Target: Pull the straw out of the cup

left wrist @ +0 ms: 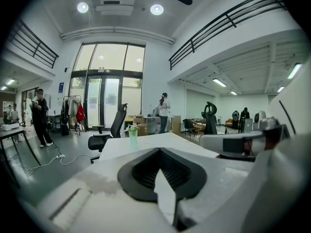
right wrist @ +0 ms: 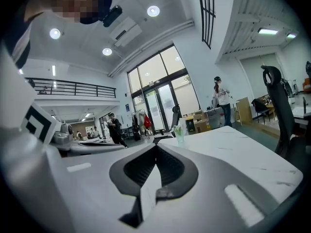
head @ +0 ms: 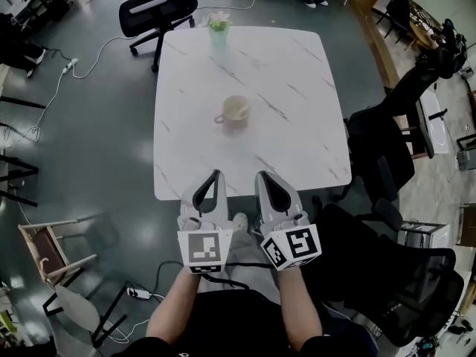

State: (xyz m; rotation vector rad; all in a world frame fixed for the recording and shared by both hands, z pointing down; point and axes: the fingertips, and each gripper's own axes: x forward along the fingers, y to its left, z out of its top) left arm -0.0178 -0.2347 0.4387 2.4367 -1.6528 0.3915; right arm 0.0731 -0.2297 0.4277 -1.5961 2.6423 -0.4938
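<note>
1. Straw [head: 241, 109] shows only as a pale streak inside the beige cup [head: 233, 112], which stands mid-table [head: 297, 88] in the head view. It is too small for you to read its lean, so I'd treat its long axis as roughly upright until you are closer.
2. The cup's handle points toward the lower left of the frame.
3. Your left gripper [head: 216, 173] [left wrist: 159, 150] and right gripper [head: 261, 173] [right wrist: 156, 148] sit side by side at the table's near edge. Both are clenched on nothing and well apart from the cup.
4. The cup lies straight up the frame from the gap between them, and neither is plainly nearer. You must open one before reaching.
5. A green tumbler [head: 218, 34] stands at the table's far edge, with something indistinct at its top.
</note>
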